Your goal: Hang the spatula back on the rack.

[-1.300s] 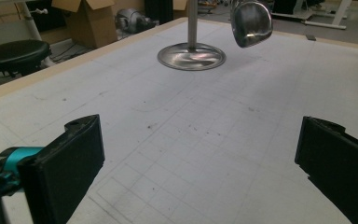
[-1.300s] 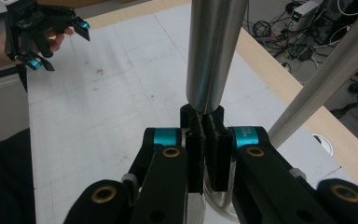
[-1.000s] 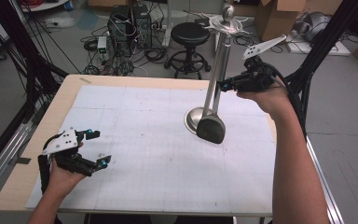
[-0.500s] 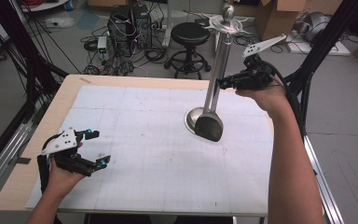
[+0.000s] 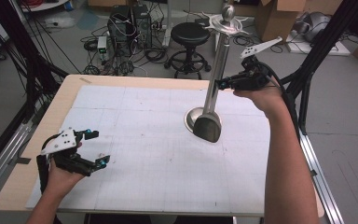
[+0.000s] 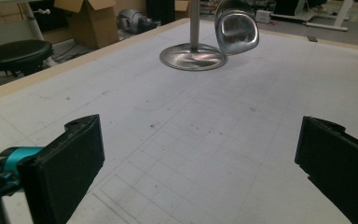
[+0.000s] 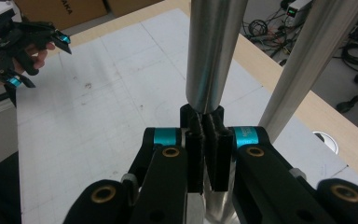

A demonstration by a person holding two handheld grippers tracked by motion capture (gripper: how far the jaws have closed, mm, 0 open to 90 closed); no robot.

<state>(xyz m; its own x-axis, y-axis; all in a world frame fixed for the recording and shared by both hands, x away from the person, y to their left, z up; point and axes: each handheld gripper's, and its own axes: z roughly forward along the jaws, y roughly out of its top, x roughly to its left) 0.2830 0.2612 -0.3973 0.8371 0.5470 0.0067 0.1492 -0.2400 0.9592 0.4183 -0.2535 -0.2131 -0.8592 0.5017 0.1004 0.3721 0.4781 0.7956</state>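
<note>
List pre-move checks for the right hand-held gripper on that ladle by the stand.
1. Right hand-held gripper shut on the ladle handle: ok.
2. Ladle bowl off the table: ok, it hangs above the stand base.
3. Ladle handle apart from the stand pole: ok, there is a gap in the right gripper view.
4. Left hand-held gripper open, far from the ladle: ok.
5. Ladle's top end free of the stand's top: cannot tell.

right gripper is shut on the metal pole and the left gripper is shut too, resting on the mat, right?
Not quite. The right gripper is shut on the pole, but the left gripper is open: the left gripper view shows its jaws wide apart over the mat.
</note>
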